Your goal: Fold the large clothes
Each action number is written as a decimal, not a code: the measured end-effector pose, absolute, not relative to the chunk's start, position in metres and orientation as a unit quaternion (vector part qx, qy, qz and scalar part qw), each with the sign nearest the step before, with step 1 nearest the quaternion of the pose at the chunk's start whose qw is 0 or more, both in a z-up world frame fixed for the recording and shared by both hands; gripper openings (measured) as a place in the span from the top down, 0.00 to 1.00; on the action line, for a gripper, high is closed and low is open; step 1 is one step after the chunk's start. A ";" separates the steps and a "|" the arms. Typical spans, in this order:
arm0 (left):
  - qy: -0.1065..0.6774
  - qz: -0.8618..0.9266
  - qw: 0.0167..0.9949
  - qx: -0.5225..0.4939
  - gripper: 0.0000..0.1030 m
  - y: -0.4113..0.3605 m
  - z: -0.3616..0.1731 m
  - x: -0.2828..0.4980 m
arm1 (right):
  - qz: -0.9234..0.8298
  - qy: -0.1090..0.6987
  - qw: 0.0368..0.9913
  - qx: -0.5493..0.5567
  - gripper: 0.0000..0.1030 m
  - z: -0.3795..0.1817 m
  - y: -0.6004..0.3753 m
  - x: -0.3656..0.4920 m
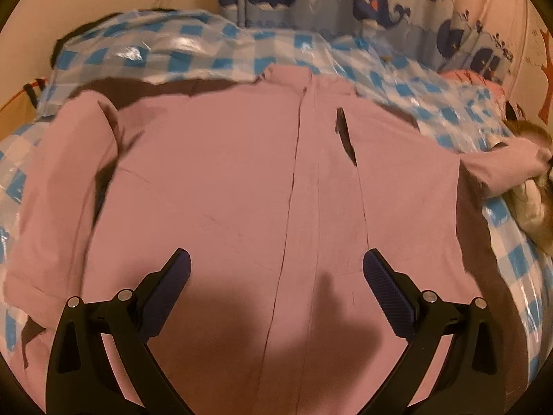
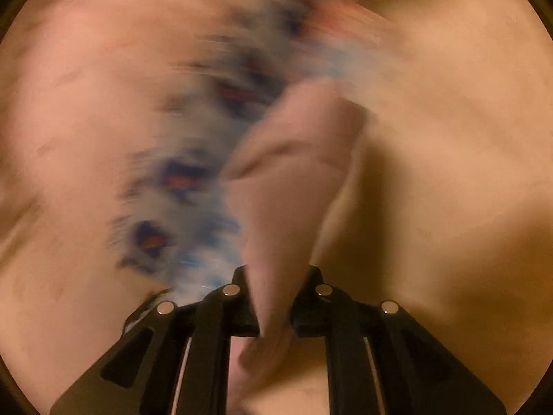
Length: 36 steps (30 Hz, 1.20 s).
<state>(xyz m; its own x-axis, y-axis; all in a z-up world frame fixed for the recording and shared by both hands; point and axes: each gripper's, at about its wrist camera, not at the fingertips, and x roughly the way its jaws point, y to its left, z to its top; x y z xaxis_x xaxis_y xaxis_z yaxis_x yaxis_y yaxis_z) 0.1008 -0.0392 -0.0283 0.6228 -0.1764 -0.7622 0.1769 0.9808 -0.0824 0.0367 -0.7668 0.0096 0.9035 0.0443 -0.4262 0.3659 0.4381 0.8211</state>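
One pink shirt (image 1: 242, 180) lies spread flat, front up, on a bed covered by one blue-and-white checked sheet (image 1: 193, 48) with a glossy, plastic-looking shine. The shirt fills most of the left wrist view: its button strip runs from the near edge toward the far collar, and one dark slit-like mark sits just right of that strip in the far half. One sleeve lies folded along the left side; the other sleeve (image 1: 501, 162) stretches out to the right edge of the bed.

Two grippers are in play. The left gripper (image 1: 276, 269) hangs above the near part of the shirt with its two fingers spread wide and only bare cloth showing between them; whether the tips touch the cloth cannot be told. The right gripper (image 2: 274, 297) is closed tight on a bunch of the same pink cloth (image 2: 293, 173), which rises out from between its two fingers in a cone. The right wrist view is badly smeared, so little else in it can be made out beyond streaks of blue and beige.

At the far side of the bed stands one light blue cloth panel (image 1: 345, 3) printed with dark blue whales; about five show clearly, with more partly hidden at the right. A pale fluffy thing (image 1: 532, 200) lies at the right edge of the bed, just beside the outstretched sleeve. No brand, label or readable writing shows anywhere.
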 end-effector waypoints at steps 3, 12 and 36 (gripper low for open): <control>0.448 -0.101 0.888 0.001 0.06 -0.040 -0.040 0.106 | -0.077 0.181 0.811 0.551 0.74 -0.021 -0.763 0.011; 0.451 -0.101 0.886 -0.020 0.06 -0.034 -0.044 0.103 | -0.151 0.052 0.878 0.452 0.16 0.091 -0.725 -0.031; 0.406 -0.133 0.881 -0.202 0.06 0.216 0.021 0.040 | 0.200 0.384 0.853 0.292 0.10 0.040 -0.353 0.046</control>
